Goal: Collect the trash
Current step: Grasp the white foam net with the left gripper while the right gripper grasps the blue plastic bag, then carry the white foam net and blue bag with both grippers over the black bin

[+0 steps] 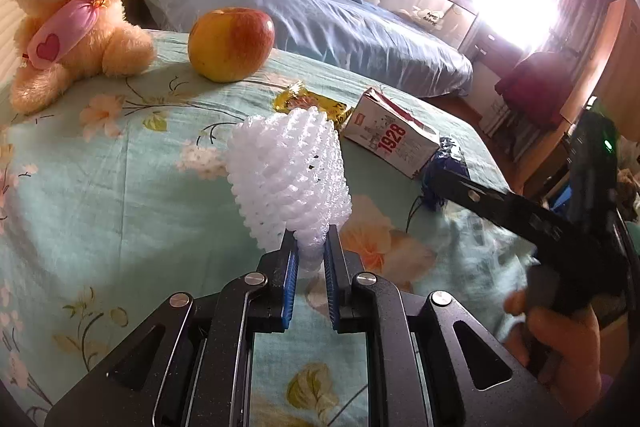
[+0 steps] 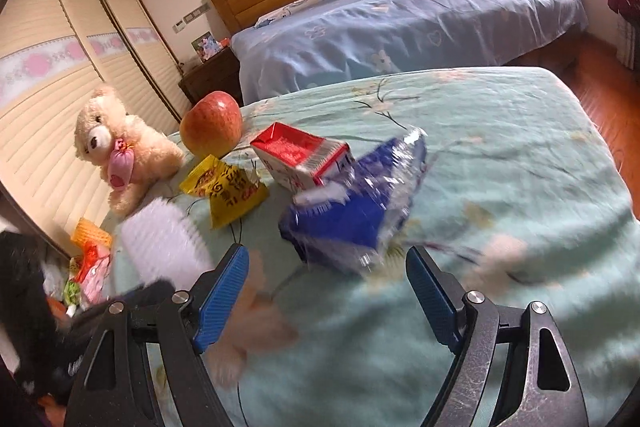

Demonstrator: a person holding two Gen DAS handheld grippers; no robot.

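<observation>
My left gripper is shut on the lower end of a white foam fruit net, which stands up above the green floral bedspread. In the right wrist view the net is a white blur at lower left. My right gripper is open. A crumpled blue wrapper lies just ahead of it, its near end level with the fingertips, and the pads are not touching it. Behind the wrapper lie a red-and-white carton and a yellow wrapper. The carton also shows in the left wrist view.
An apple and a teddy bear sit at the bedspread's far left. Beyond the bedspread's left edge lies a pile of orange netting and wrappers. A blue bed stands behind. A hand holds the right gripper's handle.
</observation>
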